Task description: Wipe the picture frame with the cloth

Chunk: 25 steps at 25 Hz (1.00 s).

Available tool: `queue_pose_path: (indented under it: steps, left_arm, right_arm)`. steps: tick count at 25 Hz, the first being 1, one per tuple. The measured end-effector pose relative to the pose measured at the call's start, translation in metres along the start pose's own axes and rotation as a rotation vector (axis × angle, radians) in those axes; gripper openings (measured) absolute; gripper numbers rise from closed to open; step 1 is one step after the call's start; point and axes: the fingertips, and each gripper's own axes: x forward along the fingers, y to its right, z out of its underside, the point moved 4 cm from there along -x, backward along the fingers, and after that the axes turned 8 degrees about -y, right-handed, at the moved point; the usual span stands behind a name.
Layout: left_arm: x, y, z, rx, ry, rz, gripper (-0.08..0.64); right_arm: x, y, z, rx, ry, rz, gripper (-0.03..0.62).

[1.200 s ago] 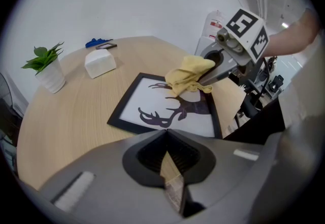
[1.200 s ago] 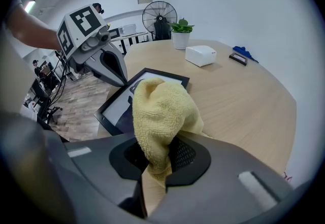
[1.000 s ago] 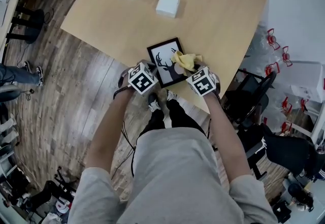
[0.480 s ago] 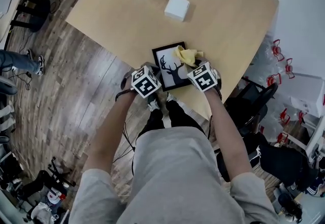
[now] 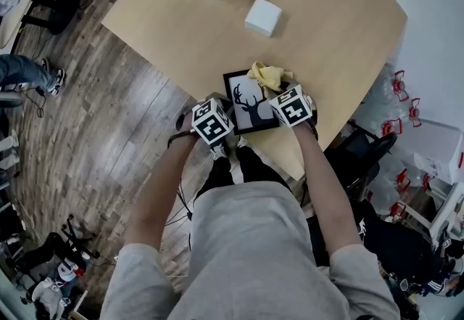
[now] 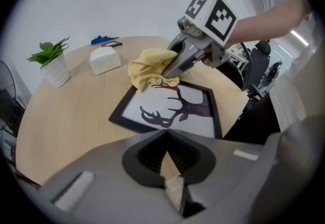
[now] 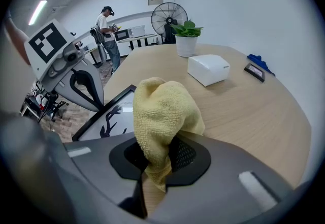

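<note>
Both closed: left tool (image 6: 165,134) empty; right tool (image 7: 158,153) pinches cloth (image 7: 163,108), touching frame (image 6: 175,112) in left gripper view.

The frame (image 5: 250,102) is black, holds a dark deer head on white, and lies flat near the worktop's (image 5: 333,28) edge. The yellow cloth (image 5: 270,75), bunched, is pinched in the right gripper (image 7: 155,167) and rests on the frame's far corner.

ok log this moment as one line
right gripper: shut on yellow cloth | cloth: on corner of picture frame | left gripper: shut, empty, beside frame | frame: flat on table
</note>
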Motion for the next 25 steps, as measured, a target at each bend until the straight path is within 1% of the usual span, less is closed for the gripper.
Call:
queue_pose_path:
  steps: [4, 12, 25]
  left_arm:
    - [0.0, 0.0, -0.001, -0.014, 0.006, 0.002, 0.053]
    - [0.0, 0.001, 0.0, -0.028, -0.004, -0.009, 0.054]
    - [0.0, 0.001, 0.0, -0.068, 0.005, -0.042, 0.054]
  right_arm:
    - [-0.006, 0.005, -0.013, -0.014, 0.008, 0.01, 0.054]
    - [-0.002, 0.014, -0.028, -0.035, -0.002, 0.001, 0.055]
    - [0.003, 0.021, -0.04, -0.038, 0.021, -0.001, 0.055]
